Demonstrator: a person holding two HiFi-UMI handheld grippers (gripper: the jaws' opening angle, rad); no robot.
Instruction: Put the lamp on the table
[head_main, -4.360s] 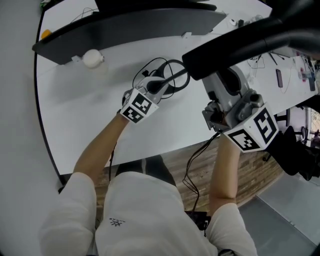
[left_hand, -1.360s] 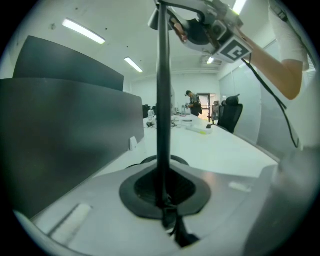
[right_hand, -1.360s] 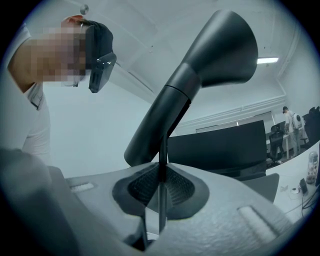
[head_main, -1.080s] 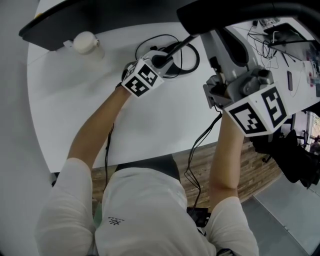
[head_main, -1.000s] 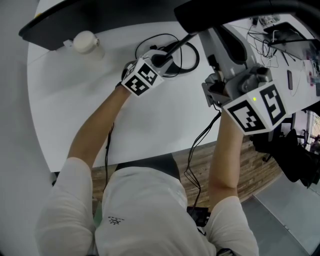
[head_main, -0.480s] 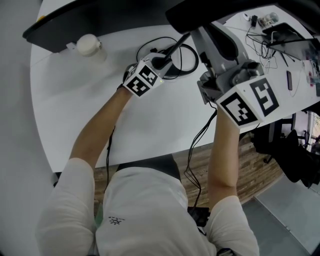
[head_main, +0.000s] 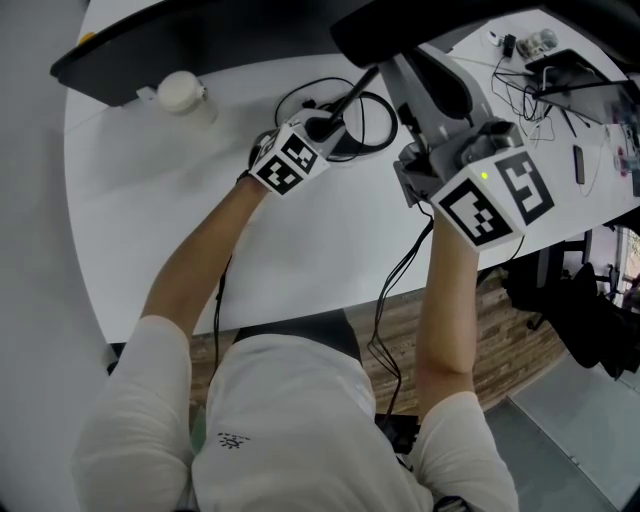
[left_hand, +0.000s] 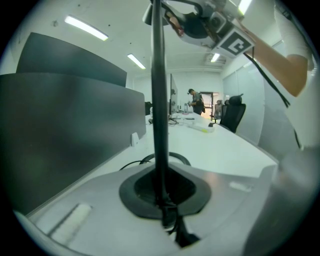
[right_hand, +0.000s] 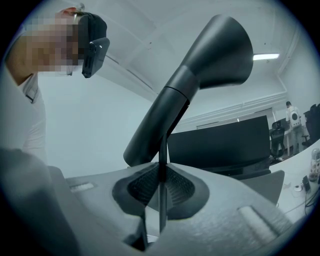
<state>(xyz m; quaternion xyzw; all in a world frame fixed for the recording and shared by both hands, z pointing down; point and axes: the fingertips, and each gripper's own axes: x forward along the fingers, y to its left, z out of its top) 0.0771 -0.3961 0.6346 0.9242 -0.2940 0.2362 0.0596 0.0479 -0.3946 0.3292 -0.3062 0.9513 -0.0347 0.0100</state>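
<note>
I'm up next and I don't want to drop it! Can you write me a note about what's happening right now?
Left gripper: shut on the thin black stem of the lamp, low down; the stem stands upright.
Right gripper: shut on the lamp just below the lamp head.
Where: the lamp is over the white table. Whether its foot rests on the table can't be seen.
Done: both grippers hold the lamp.
Left: set it down steady, then open both grippers.
</note>
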